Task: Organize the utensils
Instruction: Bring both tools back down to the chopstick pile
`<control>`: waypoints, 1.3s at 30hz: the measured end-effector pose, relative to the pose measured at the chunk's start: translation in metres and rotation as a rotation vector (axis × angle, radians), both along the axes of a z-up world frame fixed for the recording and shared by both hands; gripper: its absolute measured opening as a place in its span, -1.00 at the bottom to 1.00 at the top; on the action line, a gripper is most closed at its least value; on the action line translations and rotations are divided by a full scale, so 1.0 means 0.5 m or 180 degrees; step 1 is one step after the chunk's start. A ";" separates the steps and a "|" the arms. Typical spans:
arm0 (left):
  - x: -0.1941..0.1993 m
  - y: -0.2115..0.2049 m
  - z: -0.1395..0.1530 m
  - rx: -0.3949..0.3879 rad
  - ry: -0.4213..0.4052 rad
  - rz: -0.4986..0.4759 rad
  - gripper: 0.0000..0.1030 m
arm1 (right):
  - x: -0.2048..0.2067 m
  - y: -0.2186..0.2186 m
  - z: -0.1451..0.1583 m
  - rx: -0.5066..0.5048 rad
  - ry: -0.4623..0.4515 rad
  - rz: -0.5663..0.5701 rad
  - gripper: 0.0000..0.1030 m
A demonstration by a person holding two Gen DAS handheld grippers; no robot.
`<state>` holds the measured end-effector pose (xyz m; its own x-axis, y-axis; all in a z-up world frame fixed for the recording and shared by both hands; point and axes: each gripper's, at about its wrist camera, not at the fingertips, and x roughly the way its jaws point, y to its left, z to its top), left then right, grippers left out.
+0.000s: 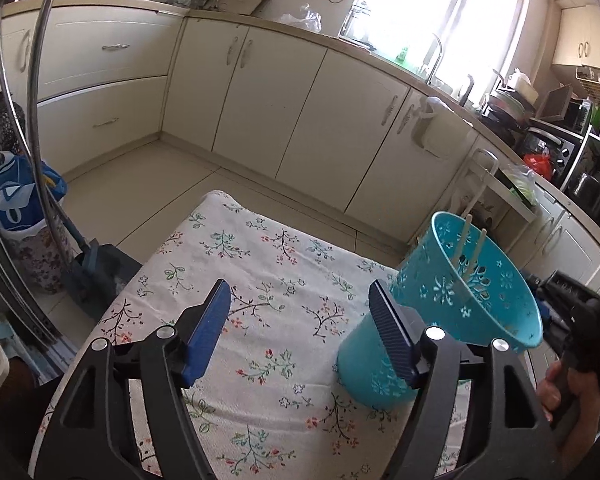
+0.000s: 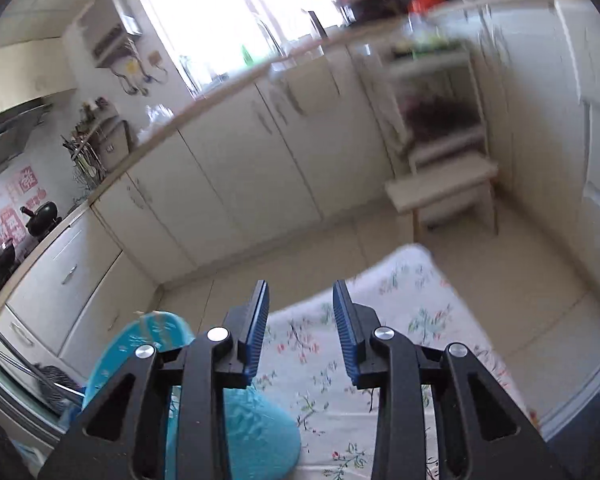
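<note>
In the left wrist view, the left gripper (image 1: 300, 300) hangs over a table covered with a floral tablecloth (image 1: 259, 264). Its 2 blue pads stand wide apart with only cloth showing between them, so this claw is released and holds nothing. Just to the right of the right-hand pad stands a turquoise basket (image 1: 460, 304) with flower-shaped cut-outs, resting on the cloth and leaning toward the right. Whether that pad touches the basket's outer wall cannot be told. Inside the basket 2 pale chopsticks (image 1: 470, 252) lean against its far wall, their tips poking above the rim. At the right edge a hand (image 1: 560, 388) grips a black handle (most likely the other tool, though little of it shows). Behind the table run cream cabinets (image 1: 259, 100) under a counter, with a bright window (image 1: 440, 8) above.

The right wrist view is smeared by motion blur. The right gripper (image 2: 300, 296) is tilted down over the same tablecloth (image 2: 400, 320), near the table's far corner. Its blue pads stand partly apart, with nothing between them: released and empty. The turquoise basket (image 2: 251, 432) sits at lower left, partly hidden behind the left finger's black frame. The chopsticks show only as a faint pale blur at its rim.
</note>
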<state>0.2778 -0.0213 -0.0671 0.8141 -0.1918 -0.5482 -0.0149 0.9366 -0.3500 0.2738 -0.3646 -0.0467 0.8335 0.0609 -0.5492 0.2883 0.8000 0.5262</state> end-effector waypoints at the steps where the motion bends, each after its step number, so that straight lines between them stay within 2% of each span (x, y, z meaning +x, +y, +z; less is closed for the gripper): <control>1: 0.001 -0.001 0.004 0.0011 -0.0029 0.0006 0.36 | -0.001 -0.015 -0.005 0.0147 -0.0033 0.0018 -0.35; 3: -0.004 -0.004 0.010 0.0080 -0.0092 -0.0005 0.41 | -0.013 -0.019 0.015 0.0107 -0.0209 0.0018 -0.20; 4: -0.006 -0.008 0.011 0.0124 -0.0109 -0.0008 0.45 | -0.025 -0.012 0.038 -0.0007 -0.0384 0.0011 0.09; 5: -0.008 -0.012 0.010 0.0191 -0.0113 -0.0021 0.47 | -0.034 -0.003 0.056 -0.0093 -0.0504 0.0009 0.29; 7: -0.012 -0.015 0.003 0.0243 -0.0077 -0.0055 0.47 | -0.046 0.031 0.094 -0.0227 -0.0716 0.0076 0.45; 10: -0.022 -0.011 -0.008 0.0217 -0.0009 -0.0064 0.47 | -0.045 0.101 0.139 -0.0552 -0.0902 0.0222 0.49; 13: -0.039 -0.003 -0.009 0.0182 0.0017 -0.0052 0.47 | -0.027 0.175 0.152 -0.1047 -0.1018 0.0321 0.50; 16: -0.054 0.003 -0.005 0.0202 0.0007 -0.0080 0.48 | -0.014 0.217 0.166 -0.1394 -0.1122 0.0312 0.50; 20: -0.066 0.008 0.002 0.0199 0.0002 -0.0123 0.51 | 0.011 0.276 0.164 -0.1900 -0.1110 0.0517 0.50; 22: -0.069 0.012 0.002 0.0182 0.0016 -0.0128 0.51 | 0.016 0.292 0.164 -0.2056 -0.1067 0.0586 0.50; 25: -0.075 0.015 0.002 0.0163 0.0041 -0.0134 0.51 | 0.012 0.291 0.165 -0.2004 -0.0928 0.0652 0.50; 28: -0.082 0.018 0.006 0.0159 0.0044 -0.0148 0.52 | -0.005 0.275 0.172 -0.1797 -0.0801 0.0695 0.50; 30: -0.092 0.020 0.010 0.0162 0.0034 -0.0160 0.52 | -0.036 0.268 0.171 -0.1723 -0.0806 0.0727 0.50; 36: -0.136 0.018 0.020 0.0236 0.0033 -0.0231 0.56 | -0.101 0.285 0.155 -0.1803 -0.0798 0.0904 0.52; 39: -0.162 0.015 0.020 0.0312 0.0069 -0.0299 0.57 | -0.126 0.271 0.174 -0.1685 -0.0903 0.0847 0.56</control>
